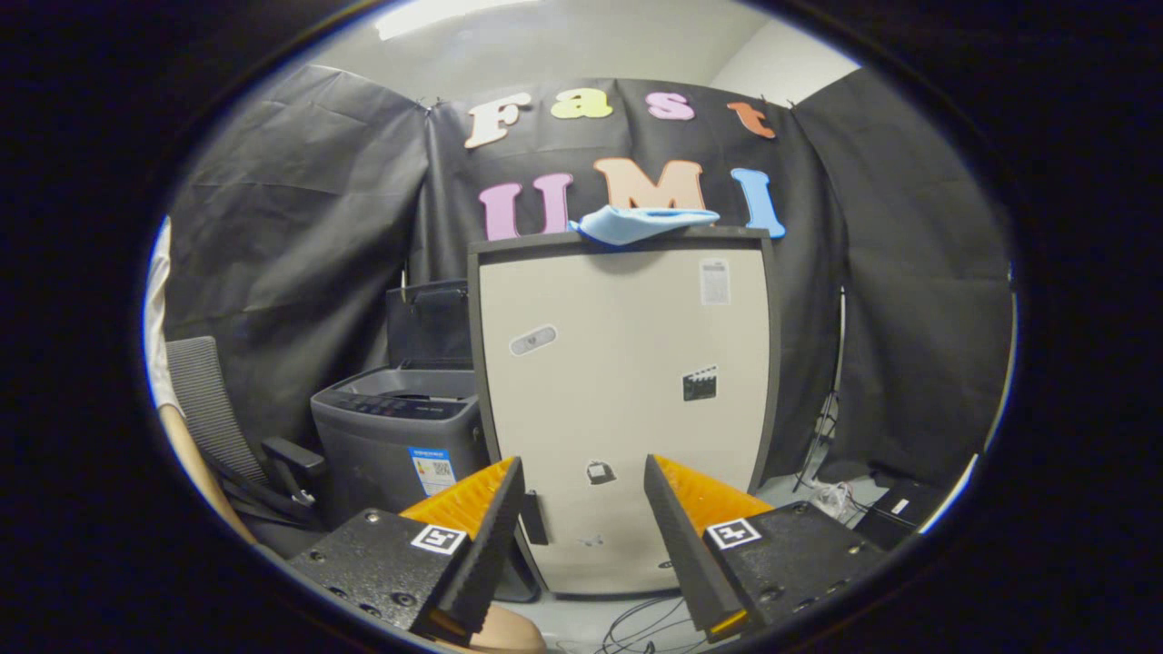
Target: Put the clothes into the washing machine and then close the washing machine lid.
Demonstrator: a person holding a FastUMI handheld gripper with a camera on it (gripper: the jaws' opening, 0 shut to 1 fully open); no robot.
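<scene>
Cloth (643,223), pale blue, lies bunched on top of the tall beige cabinet (627,400), well beyond the gripper (583,509), whose fingers stand wide apart and empty, likely readied to grasp it, while the washing machine (397,436) beside the cabinet waits with its lid (429,322) raised.

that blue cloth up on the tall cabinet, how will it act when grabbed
The blue cloth lies folded and draped over the top edge of the cabinet, so it is probably soft and floppy and will sag when lifted. It looks thin, so likely light. The open fingers hold nothing now.
</scene>
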